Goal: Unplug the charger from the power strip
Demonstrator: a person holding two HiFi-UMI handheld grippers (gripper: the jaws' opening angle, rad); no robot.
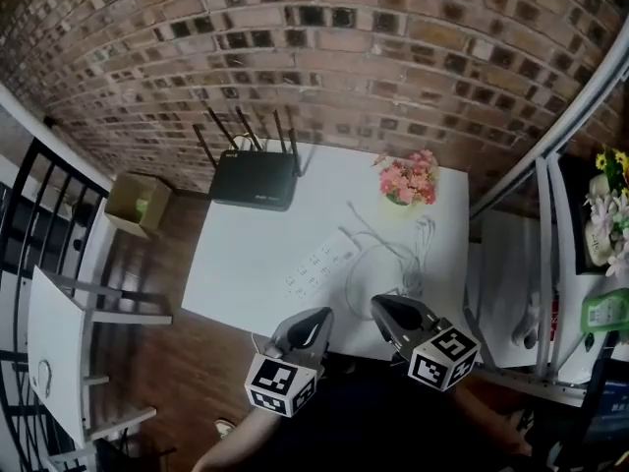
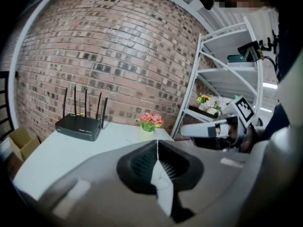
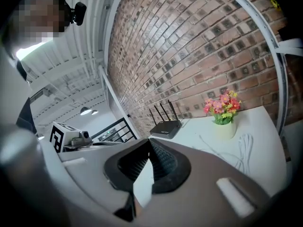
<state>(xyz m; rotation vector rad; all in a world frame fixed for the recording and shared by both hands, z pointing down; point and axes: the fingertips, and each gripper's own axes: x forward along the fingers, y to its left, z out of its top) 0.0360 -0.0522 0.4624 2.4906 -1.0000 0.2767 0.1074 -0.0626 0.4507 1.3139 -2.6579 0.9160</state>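
Observation:
In the head view a white power strip (image 1: 319, 262) lies slantwise in the middle of the white table (image 1: 246, 283). A thin white cable (image 1: 388, 264) loops beside it on the right. I cannot make out the charger itself on the strip. Both grippers hover over the table's near edge, apart from the strip. My left gripper (image 1: 319, 316) (image 2: 157, 143) has its jaws shut with nothing between them. My right gripper (image 1: 381, 306) (image 3: 149, 143) is also shut and empty. The cable (image 3: 244, 150) also shows in the right gripper view.
A black router (image 1: 254, 178) with antennas stands at the table's far left and a pot of pink flowers (image 1: 408, 180) at its far right. Behind is a brick wall. A metal shelf rack (image 1: 541, 264) stands to the right, a white chair (image 1: 69, 352) and a cardboard box (image 1: 136, 203) to the left.

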